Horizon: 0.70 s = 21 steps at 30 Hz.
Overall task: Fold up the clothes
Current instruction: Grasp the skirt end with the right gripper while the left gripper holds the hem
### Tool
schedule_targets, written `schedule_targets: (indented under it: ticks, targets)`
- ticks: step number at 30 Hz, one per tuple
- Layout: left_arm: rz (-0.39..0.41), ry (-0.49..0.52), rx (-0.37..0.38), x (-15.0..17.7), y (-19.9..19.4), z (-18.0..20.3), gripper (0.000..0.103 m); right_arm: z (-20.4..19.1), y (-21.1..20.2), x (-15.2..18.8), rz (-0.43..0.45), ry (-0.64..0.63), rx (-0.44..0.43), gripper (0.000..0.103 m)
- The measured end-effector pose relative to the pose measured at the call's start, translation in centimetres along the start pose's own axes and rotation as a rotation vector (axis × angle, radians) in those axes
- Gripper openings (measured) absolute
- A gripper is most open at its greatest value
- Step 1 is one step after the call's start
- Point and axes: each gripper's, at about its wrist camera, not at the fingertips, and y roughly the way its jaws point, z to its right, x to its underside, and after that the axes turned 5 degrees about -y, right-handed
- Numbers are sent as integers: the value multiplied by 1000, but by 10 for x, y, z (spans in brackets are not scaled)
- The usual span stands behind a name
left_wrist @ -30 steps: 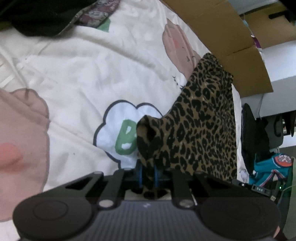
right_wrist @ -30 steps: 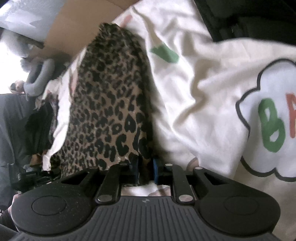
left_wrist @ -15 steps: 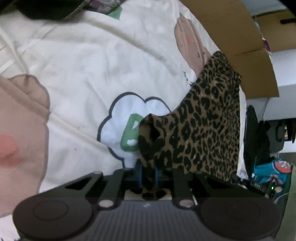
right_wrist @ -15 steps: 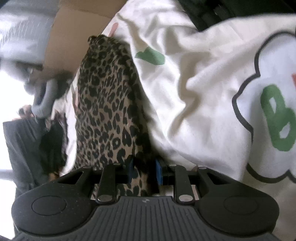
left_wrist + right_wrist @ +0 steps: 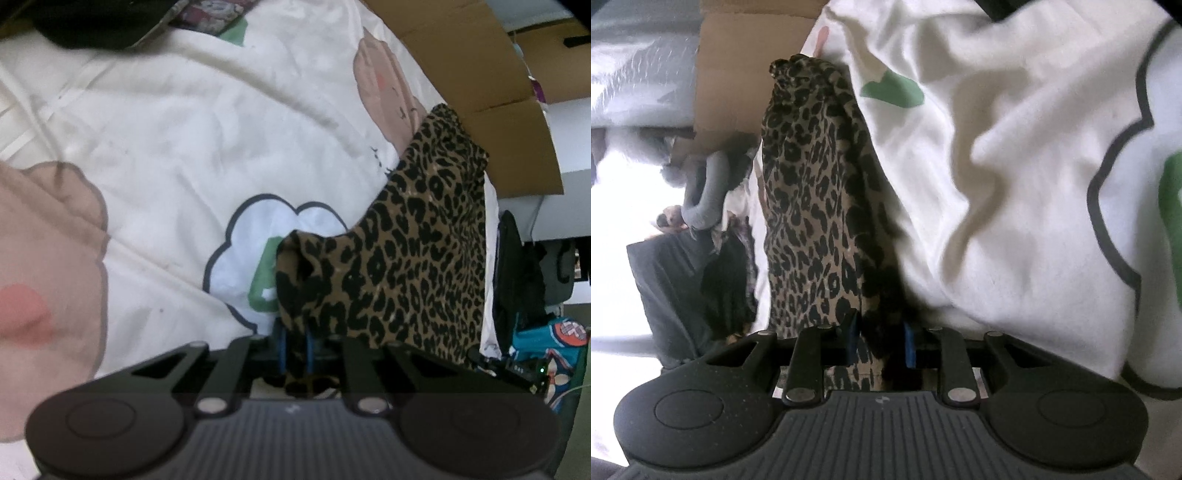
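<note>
A leopard-print garment (image 5: 413, 266) lies along the right edge of a white cartoon-print bedsheet (image 5: 166, 129). My left gripper (image 5: 295, 343) is shut on a bunched corner of it, lifted slightly above the green letter print. In the right wrist view the same garment (image 5: 812, 206) runs away from me as a long narrow strip. My right gripper (image 5: 881, 339) has its blue pads (image 5: 852, 334) spread apart, and a dark fold of the garment lies loosely between them. The sheet (image 5: 1015, 184) is rumpled just right of that fold.
A cardboard box (image 5: 480, 74) stands against the bed's far edge. Dark clothing (image 5: 92, 22) lies at the sheet's far left corner. Beyond the bed edge are dark clothes and a teal bag (image 5: 546, 332). A grey curved object (image 5: 709, 192) and dark fabric (image 5: 683, 288) lie past the garment.
The right gripper's jaws have spread from pinching the leopard cloth to standing apart around it, and it has dropped and rolled. The left gripper keeps its grip, almost unmoved.
</note>
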Motion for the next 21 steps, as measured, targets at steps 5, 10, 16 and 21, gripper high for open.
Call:
schedule_targets:
  ticks: [5,10,16,21]
  targets:
    - [-6,-7,11,-1,1,-3,11,2,-1,1,-14,7,-23,27]
    - [-13,0,3,-3,1,-3,11,-3,4,4,3,1,-15,21]
    - [-14,4,-4,-3,-2,1,10,-12,3,11,33,-28,6,4]
    - [-25,-16,-17,-2,-7,5,9,-26,-8,13,62,-64,-3,2]
